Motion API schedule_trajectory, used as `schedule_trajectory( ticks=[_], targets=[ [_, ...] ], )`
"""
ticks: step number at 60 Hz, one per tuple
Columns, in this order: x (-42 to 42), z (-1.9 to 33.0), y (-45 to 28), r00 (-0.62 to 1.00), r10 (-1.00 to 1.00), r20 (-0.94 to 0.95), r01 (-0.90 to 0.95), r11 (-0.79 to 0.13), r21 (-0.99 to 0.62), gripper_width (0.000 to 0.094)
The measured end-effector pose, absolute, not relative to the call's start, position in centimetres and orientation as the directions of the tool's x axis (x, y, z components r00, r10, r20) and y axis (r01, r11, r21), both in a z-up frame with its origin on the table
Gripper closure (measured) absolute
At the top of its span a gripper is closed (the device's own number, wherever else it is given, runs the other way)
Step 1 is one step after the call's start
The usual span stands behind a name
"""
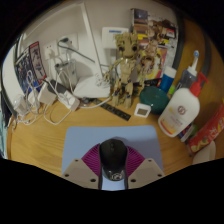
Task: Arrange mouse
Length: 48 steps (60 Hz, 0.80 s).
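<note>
A black computer mouse (pixel 112 153) sits between my two fingers, over a pale blue mouse mat (pixel 85 141) on the wooden desk. My gripper (pixel 112 162) is shut on the mouse, with the pink pads (pixel 92 160) pressing against its left and right sides. The mouse's front end points away from me, and its rear end reaches back between the fingers. I cannot tell whether it rests on the mat or is lifted just above it.
A white lotion bottle with an orange label (pixel 179 110) stands ahead on the right, with a red packet (pixel 211 130) beside it. A Groot figure (pixel 128 62), a small white box (pixel 145 109) and tangled white cables (pixel 50 98) crowd the back of the desk.
</note>
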<state>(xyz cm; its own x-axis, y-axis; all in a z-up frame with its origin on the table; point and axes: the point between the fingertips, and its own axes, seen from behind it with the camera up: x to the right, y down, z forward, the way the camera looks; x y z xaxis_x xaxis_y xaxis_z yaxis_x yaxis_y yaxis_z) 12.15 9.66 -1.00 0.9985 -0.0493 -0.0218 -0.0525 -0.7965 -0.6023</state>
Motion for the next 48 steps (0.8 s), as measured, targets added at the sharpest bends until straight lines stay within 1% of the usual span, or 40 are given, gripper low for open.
schedule_trajectory(
  ticks=[2,3,7,9,10,13,19,21,23,26,29,37,43,48],
  targets=[
    [11.8,-2.0,9.3,0.999,-0.040,-0.024,-0.047,-0.809,-0.587,0.0634],
    [11.8,-1.7,9.8,0.999,-0.037,-0.021,-0.042,-0.790,-0.611,0.0628],
    [11.6,-1.9,9.9,0.998,-0.051,-0.041,-0.065,-0.785,-0.616,0.0612],
    [11.7,-1.9,9.8,0.998,-0.049,-0.039,-0.063,-0.784,-0.618,0.0571],
    [11.7,-1.9,9.8,0.998,-0.047,-0.035,-0.059,-0.785,-0.616,0.0574],
    [11.8,-1.9,9.8,0.999,-0.044,-0.025,-0.050,-0.787,-0.616,0.0526],
    [11.8,-1.9,9.8,0.997,-0.068,-0.043,-0.080,-0.787,-0.612,0.0430],
    [11.7,-1.9,9.5,0.997,-0.066,-0.045,-0.079,-0.793,-0.604,0.0368],
    [11.6,-2.0,9.1,0.997,-0.059,-0.043,-0.073,-0.804,-0.590,0.0237],
    [11.6,-1.9,8.3,0.998,-0.060,-0.031,-0.067,-0.817,-0.572,0.0114],
    [11.5,-1.0,7.7,0.998,-0.056,-0.015,-0.054,-0.816,-0.575,0.0097],
    [11.6,2.6,4.8,0.996,-0.083,0.038,-0.045,-0.810,-0.585,0.0102],
    [10.9,6.9,2.4,0.991,-0.128,0.049,-0.071,-0.785,-0.616,0.0101],
    [9.3,11.4,1.4,0.989,-0.145,0.039,-0.083,-0.742,-0.665,0.0100]
  ],
)
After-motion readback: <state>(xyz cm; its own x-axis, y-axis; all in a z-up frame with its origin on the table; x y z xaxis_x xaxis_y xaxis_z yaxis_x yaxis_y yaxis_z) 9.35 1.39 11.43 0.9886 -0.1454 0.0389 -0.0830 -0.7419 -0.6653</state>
